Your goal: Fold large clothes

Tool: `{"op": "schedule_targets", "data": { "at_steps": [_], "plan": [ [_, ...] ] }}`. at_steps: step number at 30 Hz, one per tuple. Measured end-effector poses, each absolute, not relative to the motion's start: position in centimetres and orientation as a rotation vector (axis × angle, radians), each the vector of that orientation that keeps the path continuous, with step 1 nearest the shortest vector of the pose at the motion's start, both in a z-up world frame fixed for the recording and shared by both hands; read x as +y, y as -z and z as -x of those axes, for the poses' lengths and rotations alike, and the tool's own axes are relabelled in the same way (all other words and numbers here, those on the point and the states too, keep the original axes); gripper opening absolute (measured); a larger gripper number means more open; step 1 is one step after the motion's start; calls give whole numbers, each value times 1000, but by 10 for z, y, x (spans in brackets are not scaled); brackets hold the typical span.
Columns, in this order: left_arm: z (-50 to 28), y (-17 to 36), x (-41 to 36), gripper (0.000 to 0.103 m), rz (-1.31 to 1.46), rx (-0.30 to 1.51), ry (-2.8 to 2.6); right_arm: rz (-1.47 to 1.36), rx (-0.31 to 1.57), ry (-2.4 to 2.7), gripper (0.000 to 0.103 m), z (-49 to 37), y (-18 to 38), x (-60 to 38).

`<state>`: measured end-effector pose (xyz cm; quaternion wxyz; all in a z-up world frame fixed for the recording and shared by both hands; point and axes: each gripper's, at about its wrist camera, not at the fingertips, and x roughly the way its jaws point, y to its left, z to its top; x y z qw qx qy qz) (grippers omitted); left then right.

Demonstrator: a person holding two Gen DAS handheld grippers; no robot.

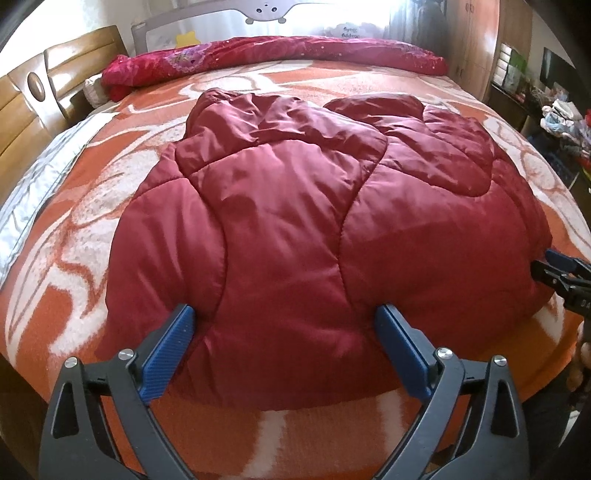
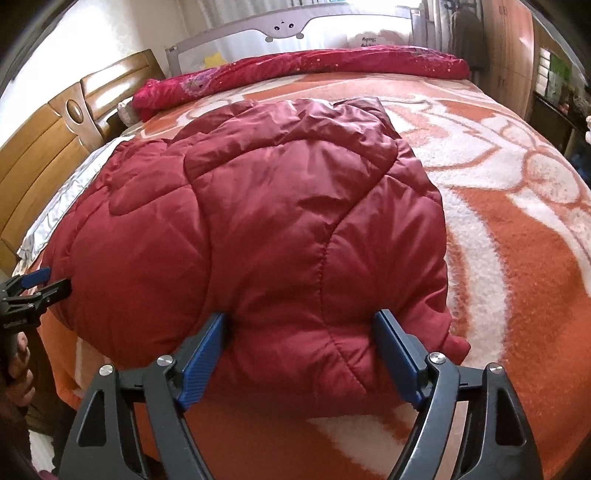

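Note:
A dark red quilted puffer jacket (image 1: pixel 314 221) lies folded in a bundle on the bed; it also shows in the right wrist view (image 2: pixel 280 229). My left gripper (image 1: pixel 286 314) is open, its blue fingers (image 1: pixel 177 339) pressed into the jacket's near edge on either side of a bulge. My right gripper (image 2: pixel 301 321) is open in the same way at the near edge further right, with the fabric between its fingers (image 2: pixel 397 354). Each gripper shows at the edge of the other's view: the right gripper (image 1: pixel 554 269), the left gripper (image 2: pixel 40 284).
The bed carries an orange and white patterned blanket (image 2: pixel 517 258). A rolled red floral quilt (image 1: pixel 277 55) lies along the far side under a grey bed rail (image 2: pixel 288 26). A wooden headboard (image 1: pixel 26 110) stands left. Cluttered shelves (image 1: pixel 561 118) stand right.

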<state>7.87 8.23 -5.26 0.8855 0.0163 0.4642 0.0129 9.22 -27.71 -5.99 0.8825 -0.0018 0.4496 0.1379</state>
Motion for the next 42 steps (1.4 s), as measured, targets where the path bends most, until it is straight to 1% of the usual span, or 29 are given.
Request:
{"op": "schedule_targets", "data": {
  "at_steps": [7, 9, 11, 13, 15, 18, 23, 30, 34, 42],
  "plan": [
    [-79, 50, 82, 99, -33, 982, -31, 9, 956, -276, 83, -89, 54, -274],
    [-79, 49, 80, 99, -43, 980, -33, 17, 938, -279, 85, -88, 48, -270],
    [-79, 49, 80, 99, -43, 982, -34, -1, 901, -315, 84, -90, 39, -267],
    [-80, 49, 80, 99, -43, 988, -34, -1, 904, -330, 84, -97, 36, -262],
    [-81, 47, 79, 99, -44, 988, -33, 17, 925, -341, 85, -107, 40, -256],
    [-86, 45, 80, 99, -40, 984, -33, 19, 949, -329, 89, -123, 49, -258],
    [-97, 45, 83, 101, -27, 987, -40, -38, 960, -300, 89, -132, 52, -277],
    [-93, 32, 81, 101, -18, 987, -34, -49, 920, -317, 89, -110, 29, -278],
    [-82, 23, 79, 101, -12, 979, -22, -28, 898, -358, 91, -93, 12, -274],
    [-44, 2, 61, 101, -116, 904, -3, 45, 893, -461, 91, -51, -7, -260]
  ]
}}
